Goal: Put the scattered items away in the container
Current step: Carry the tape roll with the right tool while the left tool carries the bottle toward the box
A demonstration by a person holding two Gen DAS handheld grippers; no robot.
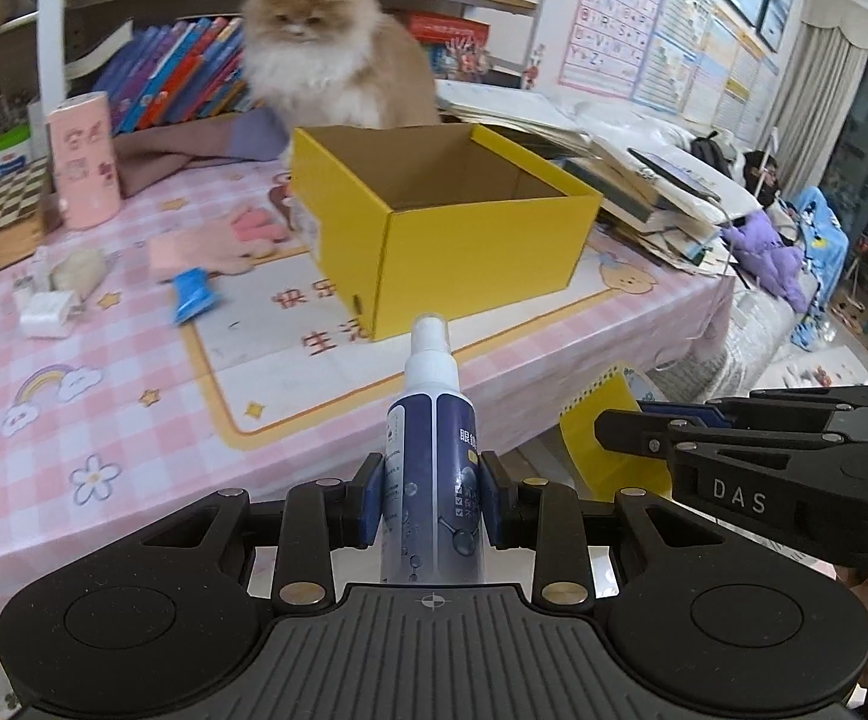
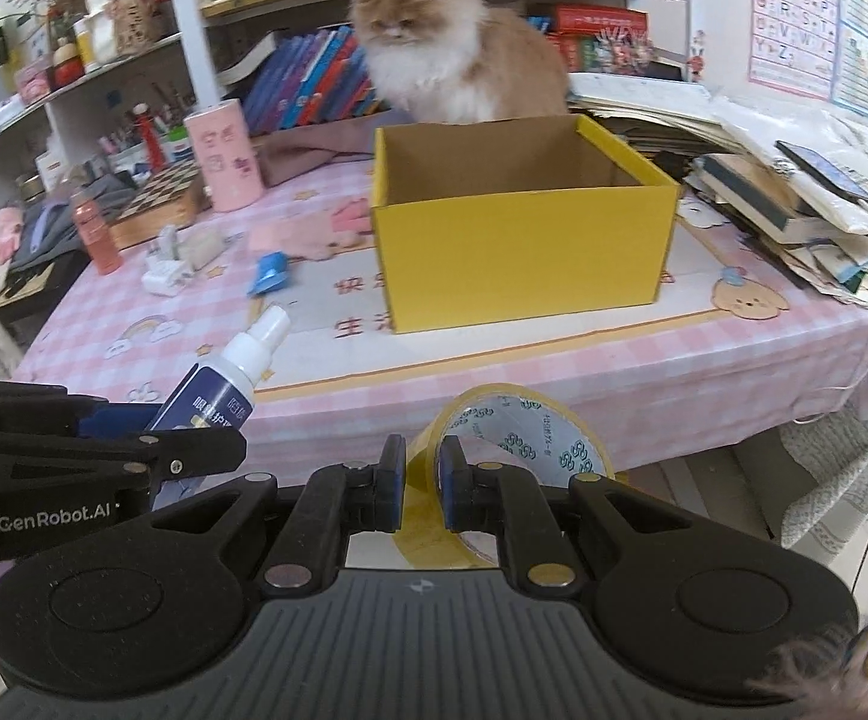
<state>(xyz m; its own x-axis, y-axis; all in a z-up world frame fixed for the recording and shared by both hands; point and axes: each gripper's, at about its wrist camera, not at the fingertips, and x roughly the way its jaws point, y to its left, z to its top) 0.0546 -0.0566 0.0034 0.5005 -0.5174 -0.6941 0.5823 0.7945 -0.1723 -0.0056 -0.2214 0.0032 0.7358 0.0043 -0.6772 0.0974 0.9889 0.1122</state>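
Here the left hand-held gripper (image 1: 432, 501) is clenched on a spray bottle (image 1: 432, 450), its blue pads pressing the dark blue body from both sides; the bottle's long axis runs forward along the fingers, white nozzle pointing away toward the yellow box (image 1: 470, 252) on the worktop (image 1: 104, 420). The right hand-held gripper (image 2: 416, 483) grasps a roll of yellow tape (image 2: 518, 438), its pads pinching the ring's wall, with the roll standing on edge beyond the fingers. Both items are held off the worktop's near edge, short of the open box
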